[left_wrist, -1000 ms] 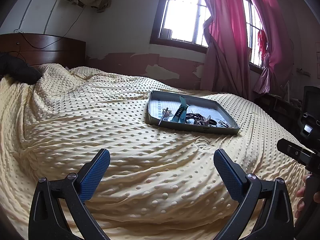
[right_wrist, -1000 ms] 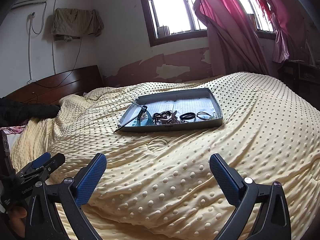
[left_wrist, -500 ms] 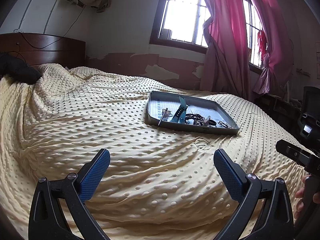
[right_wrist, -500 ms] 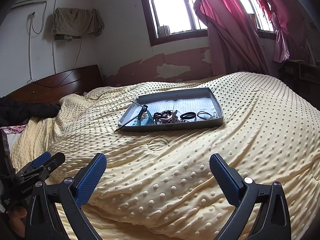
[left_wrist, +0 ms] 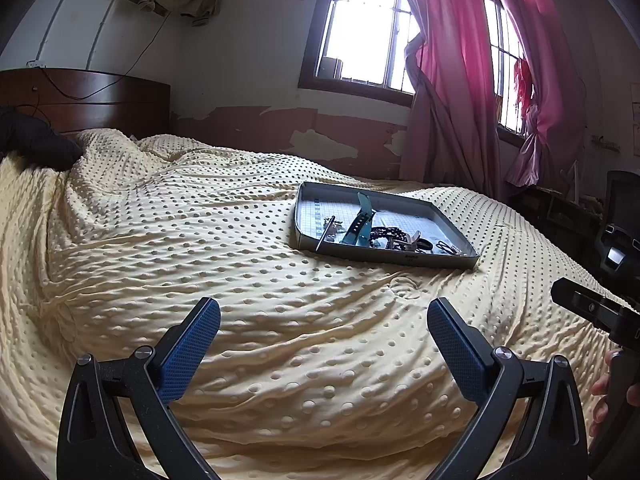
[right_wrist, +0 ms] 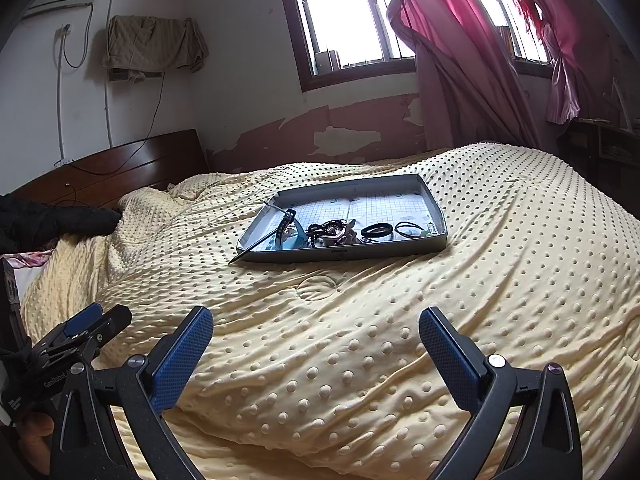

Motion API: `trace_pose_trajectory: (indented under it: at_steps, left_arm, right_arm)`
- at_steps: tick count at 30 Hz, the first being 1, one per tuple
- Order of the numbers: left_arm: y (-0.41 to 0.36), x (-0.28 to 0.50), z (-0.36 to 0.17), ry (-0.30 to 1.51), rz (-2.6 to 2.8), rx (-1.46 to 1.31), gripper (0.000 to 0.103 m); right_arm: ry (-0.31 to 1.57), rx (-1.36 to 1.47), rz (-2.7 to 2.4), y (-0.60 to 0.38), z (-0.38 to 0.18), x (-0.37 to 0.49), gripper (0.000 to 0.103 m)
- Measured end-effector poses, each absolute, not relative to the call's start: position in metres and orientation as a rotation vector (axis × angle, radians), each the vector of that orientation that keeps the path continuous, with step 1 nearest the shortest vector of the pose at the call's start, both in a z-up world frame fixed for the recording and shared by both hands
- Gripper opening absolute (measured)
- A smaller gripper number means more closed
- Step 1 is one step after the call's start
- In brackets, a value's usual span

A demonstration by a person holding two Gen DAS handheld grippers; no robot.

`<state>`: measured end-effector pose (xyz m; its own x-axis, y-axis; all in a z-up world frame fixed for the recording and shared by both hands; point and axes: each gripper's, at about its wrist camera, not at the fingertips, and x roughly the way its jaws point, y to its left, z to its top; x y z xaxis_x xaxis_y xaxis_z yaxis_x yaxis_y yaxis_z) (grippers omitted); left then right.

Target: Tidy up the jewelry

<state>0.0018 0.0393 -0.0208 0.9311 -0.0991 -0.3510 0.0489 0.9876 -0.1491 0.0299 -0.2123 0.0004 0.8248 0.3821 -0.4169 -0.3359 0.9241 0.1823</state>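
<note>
Left wrist view: left hand-held gripper [left_wrist: 323, 318] spread wide with nothing between its blue pads, held low over the yellow dotted bedspread [left_wrist: 180, 248], well short of the tray.
Right wrist view: right hand-held gripper [right_wrist: 316, 328] likewise gaping and empty, also well back from the tray.
Tray: grey shallow tray [right_wrist: 434, 216] with a grid-printed floor, resting on the bed.
Tray contents: teal watch strap [left_wrist: 360, 226], dark beaded bracelet [left_wrist: 386, 235], black hair ties [right_wrist: 378, 230], small metal pieces too fine to name, all crowded along the near edge; a thin dark stick [right_wrist: 260, 242] pokes out over the left rim.
Progress: jewelry sits in the tray but bunched together; whether this heap awaits sorting or is the finished gathering cannot be told.
</note>
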Motion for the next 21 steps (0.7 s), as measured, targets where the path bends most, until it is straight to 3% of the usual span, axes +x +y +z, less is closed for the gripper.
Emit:
trace_pose_trajectory:
  at_steps: [21]
  left_arm:
    - [0.0348, 0.0027, -0.0206, 0.391, -0.023, -0.091, 0.101]
  right_arm:
    - [0.47, 0.102, 0.385, -0.2116, -0.0005, 0.0301, 0.103]
